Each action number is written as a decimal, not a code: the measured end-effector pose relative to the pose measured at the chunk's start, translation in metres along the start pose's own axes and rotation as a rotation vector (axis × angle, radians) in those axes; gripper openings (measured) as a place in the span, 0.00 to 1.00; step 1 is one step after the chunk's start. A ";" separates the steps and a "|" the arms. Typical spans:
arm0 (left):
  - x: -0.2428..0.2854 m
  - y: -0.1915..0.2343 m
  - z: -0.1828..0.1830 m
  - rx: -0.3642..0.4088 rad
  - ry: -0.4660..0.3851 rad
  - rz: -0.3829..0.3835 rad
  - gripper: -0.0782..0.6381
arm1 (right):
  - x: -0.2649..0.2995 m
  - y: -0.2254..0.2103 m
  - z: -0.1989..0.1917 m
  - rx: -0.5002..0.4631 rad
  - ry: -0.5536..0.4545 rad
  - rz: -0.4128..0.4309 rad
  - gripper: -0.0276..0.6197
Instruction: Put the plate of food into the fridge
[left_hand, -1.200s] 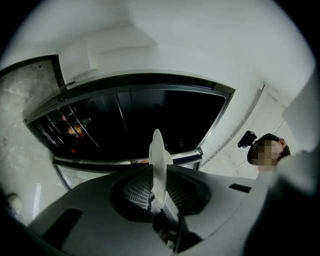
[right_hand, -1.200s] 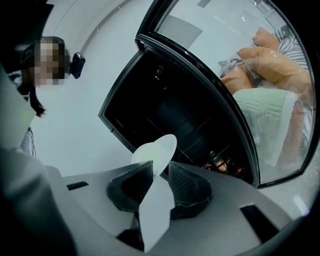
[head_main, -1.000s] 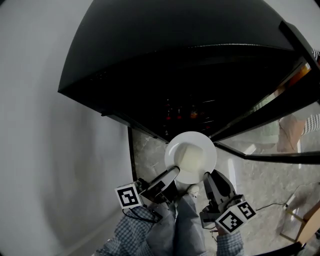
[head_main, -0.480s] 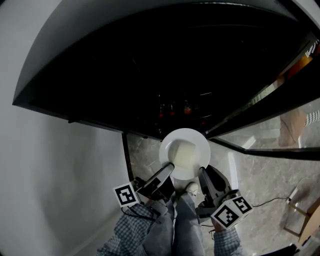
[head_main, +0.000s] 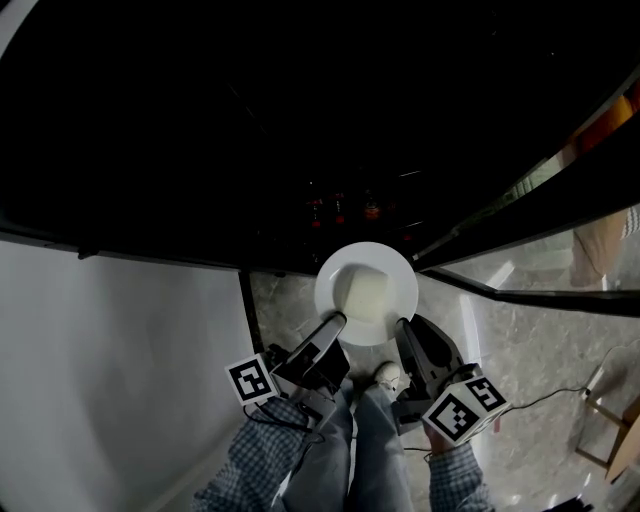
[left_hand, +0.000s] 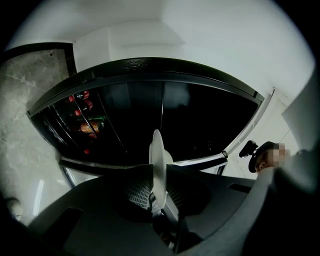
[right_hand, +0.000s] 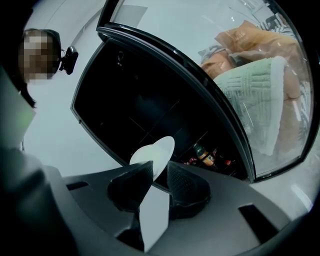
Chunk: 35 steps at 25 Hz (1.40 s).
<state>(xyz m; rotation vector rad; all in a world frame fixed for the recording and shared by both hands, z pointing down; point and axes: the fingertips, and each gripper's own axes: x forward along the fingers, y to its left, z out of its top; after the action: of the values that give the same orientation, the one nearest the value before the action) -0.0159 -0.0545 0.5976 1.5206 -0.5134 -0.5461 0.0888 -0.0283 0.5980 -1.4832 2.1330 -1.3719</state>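
A white plate (head_main: 366, 292) with a pale slab of food (head_main: 362, 294) on it is held level just in front of the dark open fridge (head_main: 300, 120). My left gripper (head_main: 337, 322) is shut on the plate's near left rim, and my right gripper (head_main: 402, 328) is shut on its near right rim. In the left gripper view the plate (left_hand: 158, 162) shows edge-on, clamped between the left gripper (left_hand: 159, 176) pads. The right gripper view shows the plate (right_hand: 155, 152) pinched in the right gripper (right_hand: 160, 172).
Several bottles (head_main: 340, 211) stand on a low shelf deep inside the fridge. The open fridge door (head_main: 560, 190) swings out at right, its shelves packed with bagged goods (right_hand: 260, 80). A white wall (head_main: 110, 380) is at left. Marble floor (head_main: 530, 345) and a cable (head_main: 545, 402) lie below.
The plate and both grippers have moved forward toward the fridge opening. The dark interior now fills much more of the head view.
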 end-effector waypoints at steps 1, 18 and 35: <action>0.002 0.004 0.002 -0.001 -0.001 0.001 0.21 | 0.004 -0.003 0.000 0.000 0.001 0.000 0.18; 0.020 0.056 0.028 -0.049 -0.025 0.034 0.21 | 0.049 -0.044 -0.010 0.003 0.026 -0.026 0.18; 0.040 0.084 0.054 -0.077 -0.065 0.043 0.21 | 0.087 -0.066 -0.003 0.002 0.058 -0.062 0.18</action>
<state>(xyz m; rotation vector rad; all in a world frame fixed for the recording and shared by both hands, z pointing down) -0.0170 -0.1237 0.6798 1.4194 -0.5680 -0.5765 0.0872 -0.1024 0.6784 -1.5401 2.1360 -1.4543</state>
